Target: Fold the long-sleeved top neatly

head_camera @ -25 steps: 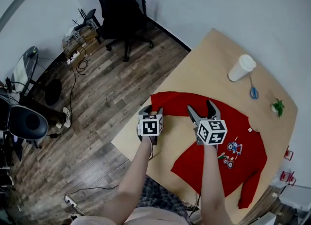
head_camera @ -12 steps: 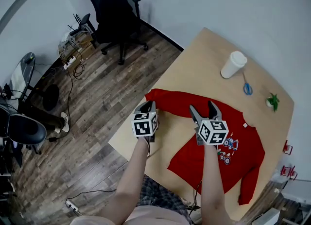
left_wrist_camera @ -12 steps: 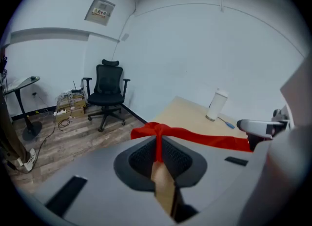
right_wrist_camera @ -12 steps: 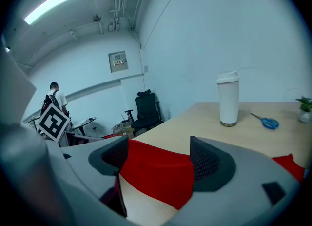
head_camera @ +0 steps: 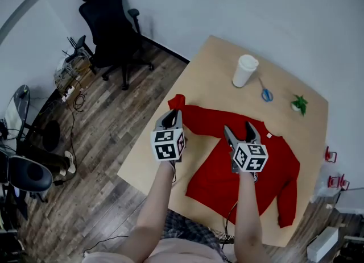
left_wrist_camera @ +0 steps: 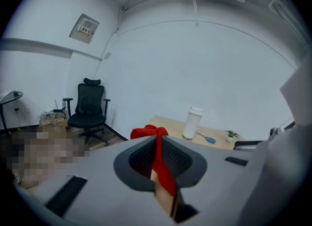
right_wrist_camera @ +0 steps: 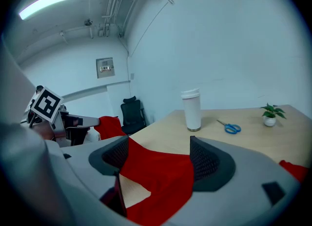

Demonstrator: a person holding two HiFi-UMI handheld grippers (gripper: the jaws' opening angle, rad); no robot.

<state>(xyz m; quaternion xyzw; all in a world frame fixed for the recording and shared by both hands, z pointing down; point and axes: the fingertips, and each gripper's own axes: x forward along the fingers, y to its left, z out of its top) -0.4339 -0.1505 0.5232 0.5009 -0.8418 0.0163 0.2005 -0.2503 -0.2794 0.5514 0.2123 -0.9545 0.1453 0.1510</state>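
The left tool has just been closing its jaws and now pinches the red sleeve close to its cuff, which pokes out past the jaw tips at the left edge of the surface. The right tool hangs over the middle of the long-sleeved top, jaws spread wide, with red cloth showing between them but not gripped. The top lies flat on the surface. A white cup, blue scissors and a small plant sit at the far end.

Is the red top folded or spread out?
Spread out: red top lies flat on the table, one sleeve pinched in the left gripper.
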